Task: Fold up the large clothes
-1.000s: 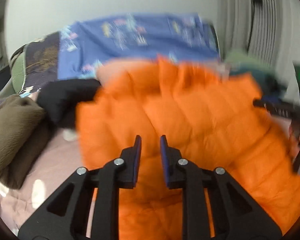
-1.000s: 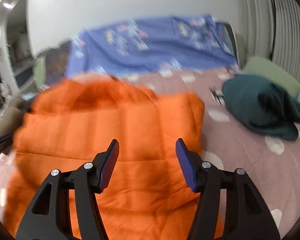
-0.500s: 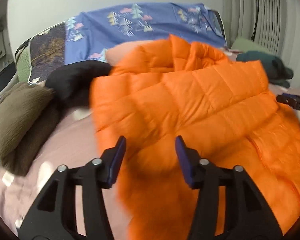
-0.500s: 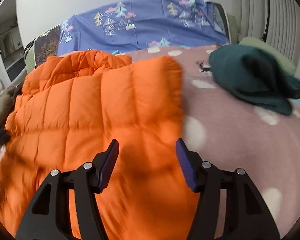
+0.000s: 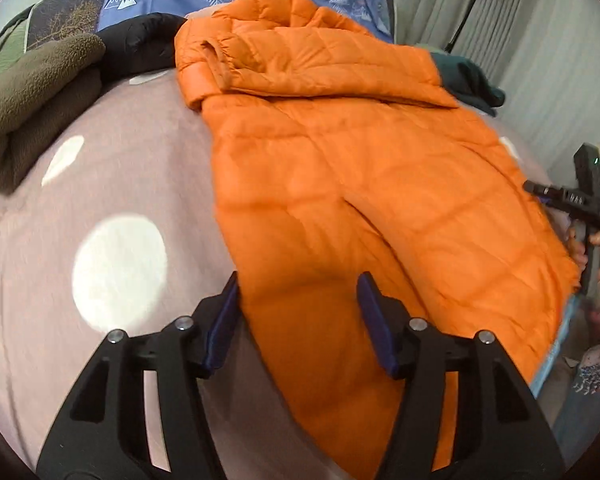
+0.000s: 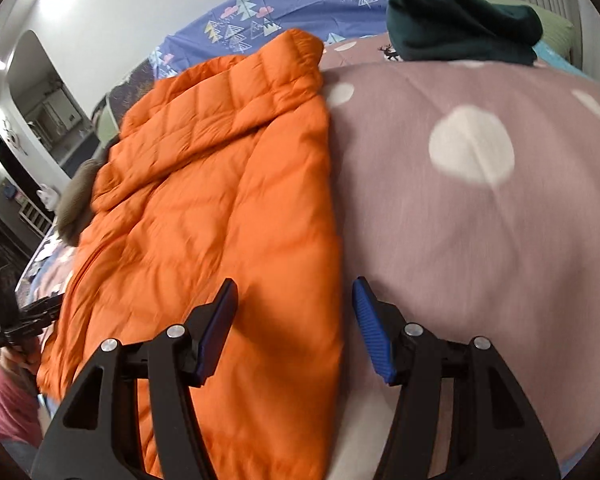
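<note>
Left wrist cam: low at the near-left edge of the orange jacket (image 5: 340, 184), facing up the bed (image 5: 112, 152) toward the headboard end. Right wrist cam: same height, near-right edge, same heading. Both close in. Shared: jacket (image 6: 220, 208), blue sheet, green bundle.

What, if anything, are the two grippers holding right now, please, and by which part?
Nothing: left gripper and right gripper are both open above the orange jacket.

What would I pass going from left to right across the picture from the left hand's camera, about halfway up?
Olive fleece bundle → bare pink spotted bedcover → orange puffer jacket → the other hand-held gripper, held at the jacket's right edge.
</note>
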